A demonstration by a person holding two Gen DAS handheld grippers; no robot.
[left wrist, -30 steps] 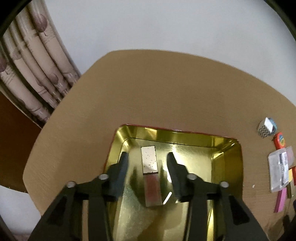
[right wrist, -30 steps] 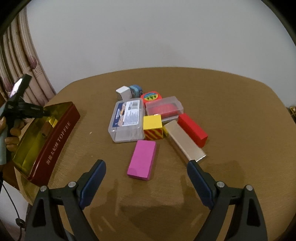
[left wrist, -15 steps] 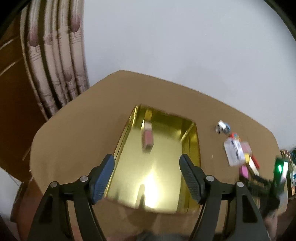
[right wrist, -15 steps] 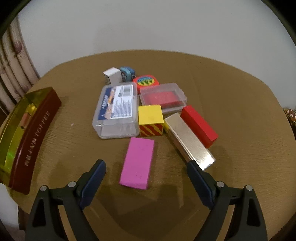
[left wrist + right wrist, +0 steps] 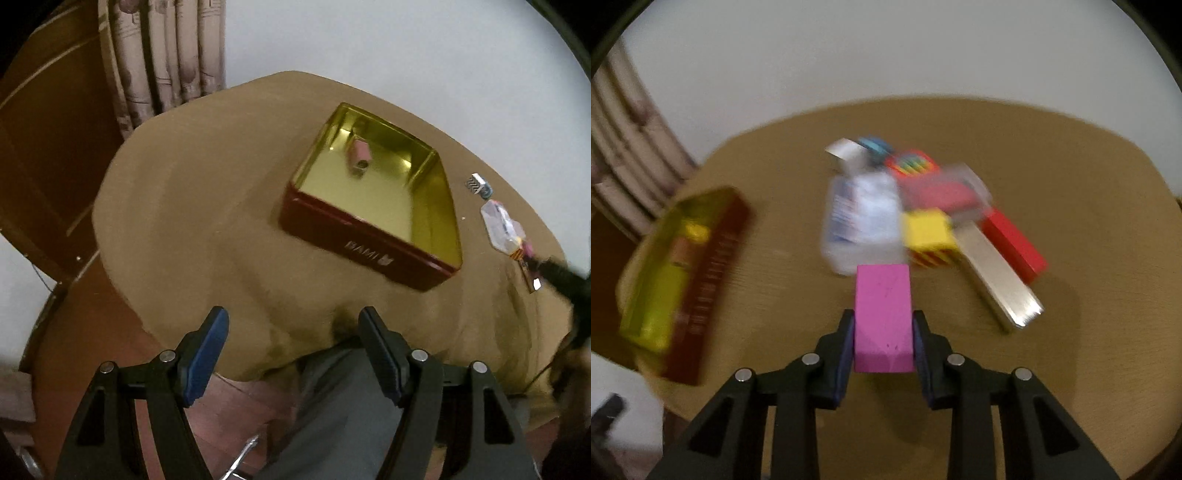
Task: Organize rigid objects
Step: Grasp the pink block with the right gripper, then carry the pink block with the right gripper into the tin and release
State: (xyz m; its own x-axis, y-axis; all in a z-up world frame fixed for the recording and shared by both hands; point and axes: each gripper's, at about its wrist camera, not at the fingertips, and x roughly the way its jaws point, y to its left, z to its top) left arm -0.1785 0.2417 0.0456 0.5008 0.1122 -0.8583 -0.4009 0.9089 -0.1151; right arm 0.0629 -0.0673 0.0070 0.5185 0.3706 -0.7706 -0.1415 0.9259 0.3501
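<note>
My right gripper [image 5: 883, 326] is shut on a pink block [image 5: 882, 314], with its jaws on the two long sides. Behind the block lies a blurred pile: a clear plastic case [image 5: 862, 221], a yellow striped cube [image 5: 929, 236], a silver bar [image 5: 997, 280], a red block [image 5: 1014, 243] and a clear box with red content [image 5: 942, 190]. The red tin with a gold inside [image 5: 683, 266] stands at the left. My left gripper [image 5: 293, 332] is open and empty, pulled back past the table's near edge. The tin [image 5: 369, 236] holds one small block [image 5: 358, 157].
A small white cube [image 5: 846, 153], a blue item [image 5: 873, 144] and a striped round item [image 5: 912, 166] lie behind the pile. A curtain [image 5: 166, 62] hangs at the far left. A person's grey trouser leg [image 5: 332, 406] is below the left gripper.
My right gripper has moved forward and closed on the pink block. My left gripper has drawn back from the tin to beyond the table edge.
</note>
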